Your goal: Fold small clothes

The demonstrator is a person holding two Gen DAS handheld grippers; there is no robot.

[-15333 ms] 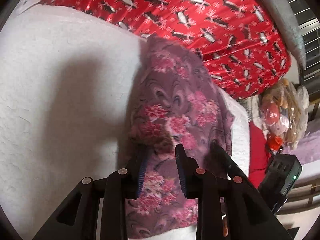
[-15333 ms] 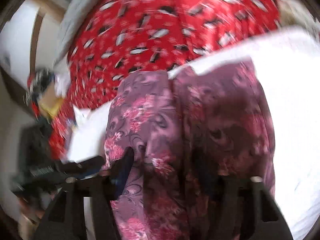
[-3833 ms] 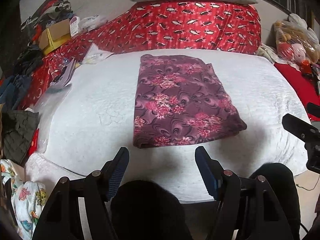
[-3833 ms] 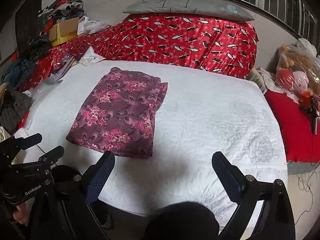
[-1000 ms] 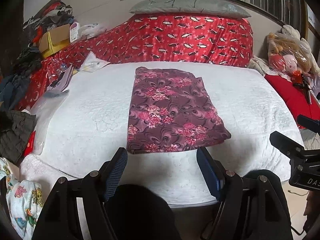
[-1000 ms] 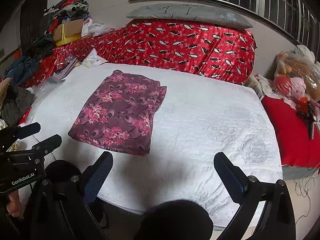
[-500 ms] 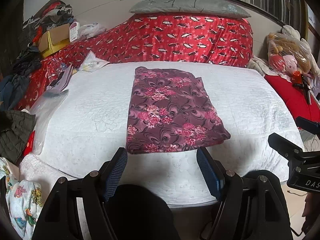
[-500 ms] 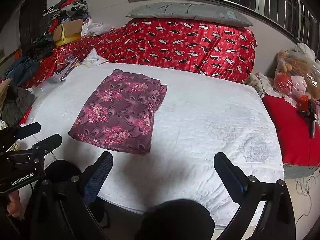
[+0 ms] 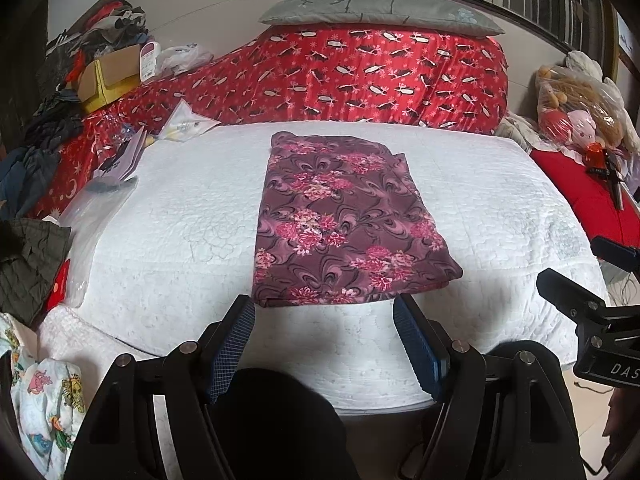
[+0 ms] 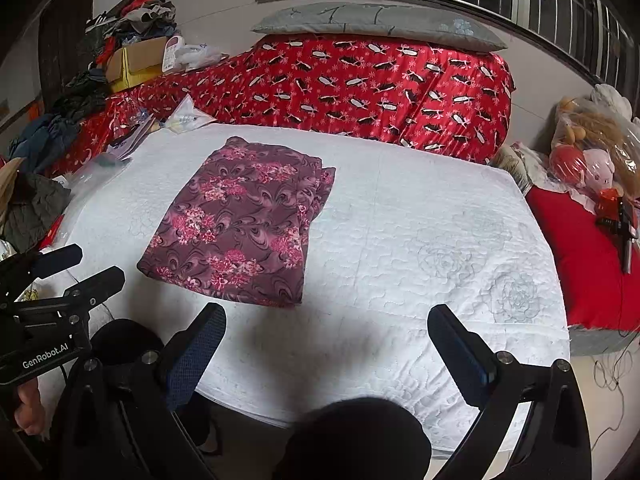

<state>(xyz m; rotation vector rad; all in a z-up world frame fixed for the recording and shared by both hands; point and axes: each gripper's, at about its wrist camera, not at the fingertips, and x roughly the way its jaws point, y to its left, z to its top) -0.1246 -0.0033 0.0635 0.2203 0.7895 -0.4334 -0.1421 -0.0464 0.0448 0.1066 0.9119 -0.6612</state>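
A purple floral garment (image 9: 340, 220) lies folded flat into a rectangle on the white quilted bed (image 9: 180, 208). It also shows in the right wrist view (image 10: 244, 220), left of centre. My left gripper (image 9: 324, 316) is open and empty, held back just off the bed's near edge, in front of the garment's near hem. My right gripper (image 10: 326, 320) is open wide and empty, over the bed's near edge, to the right of the garment. Each gripper shows in the other's view: the right one (image 9: 584, 308) and the left one (image 10: 60, 276).
A red patterned quilt (image 9: 360, 76) with a grey pillow (image 9: 376, 10) lies behind the bed. Clothes and a cardboard box (image 9: 108, 72) pile up at the left. Bagged toys (image 9: 576, 100) and a red cushion (image 10: 580, 248) are at the right. A printed cloth (image 9: 44, 400) lies low left.
Over the last second almost nothing moved. Both grippers stay open and pulled back from the bed. Earlier, both were down on the garment; it now lies folded and released.
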